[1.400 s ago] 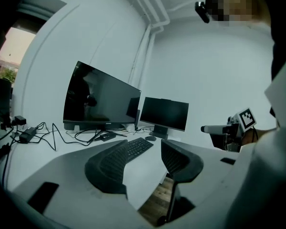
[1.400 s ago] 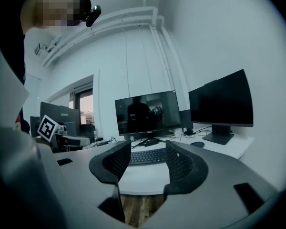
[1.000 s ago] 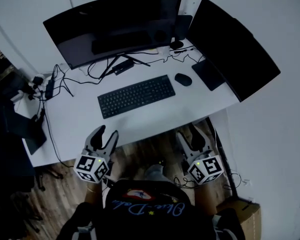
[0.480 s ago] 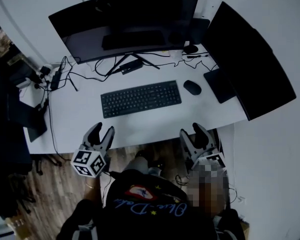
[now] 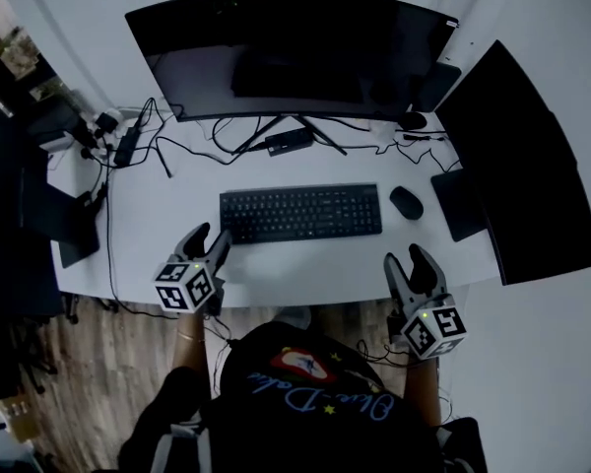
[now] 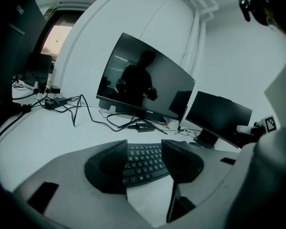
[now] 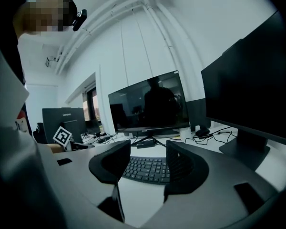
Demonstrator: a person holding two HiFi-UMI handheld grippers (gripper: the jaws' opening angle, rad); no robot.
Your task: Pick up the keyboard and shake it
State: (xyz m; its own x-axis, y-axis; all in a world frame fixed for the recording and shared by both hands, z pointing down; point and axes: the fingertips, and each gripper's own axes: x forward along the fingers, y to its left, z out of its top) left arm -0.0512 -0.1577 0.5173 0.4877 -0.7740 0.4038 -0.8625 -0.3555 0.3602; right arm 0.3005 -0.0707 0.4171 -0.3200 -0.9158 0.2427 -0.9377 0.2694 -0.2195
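A black keyboard (image 5: 301, 212) lies flat on the white desk (image 5: 167, 215), in front of the curved monitor. My left gripper (image 5: 208, 242) hangs open over the desk's front edge, just left of the keyboard's near-left corner, not touching it. In the left gripper view the keyboard (image 6: 144, 160) shows through the gap between the empty jaws. My right gripper (image 5: 412, 263) is open at the desk's front edge, right of the keyboard's near-right corner and apart from it. The keyboard (image 7: 148, 169) sits ahead between its jaws in the right gripper view.
A black mouse (image 5: 406, 202) lies right of the keyboard. A curved monitor (image 5: 291, 52) stands behind, a second monitor (image 5: 517, 166) at the right. Cables and a small black box (image 5: 289, 142) lie under the curved monitor, a power strip (image 5: 130, 146) at the back left. A laptop (image 5: 10, 180) stands at the left.
Both grippers have moved forward from below the desk's front edge up to it, nearer the keyboard's ends. The head view has shifted, so the desk sits lower and more centred.
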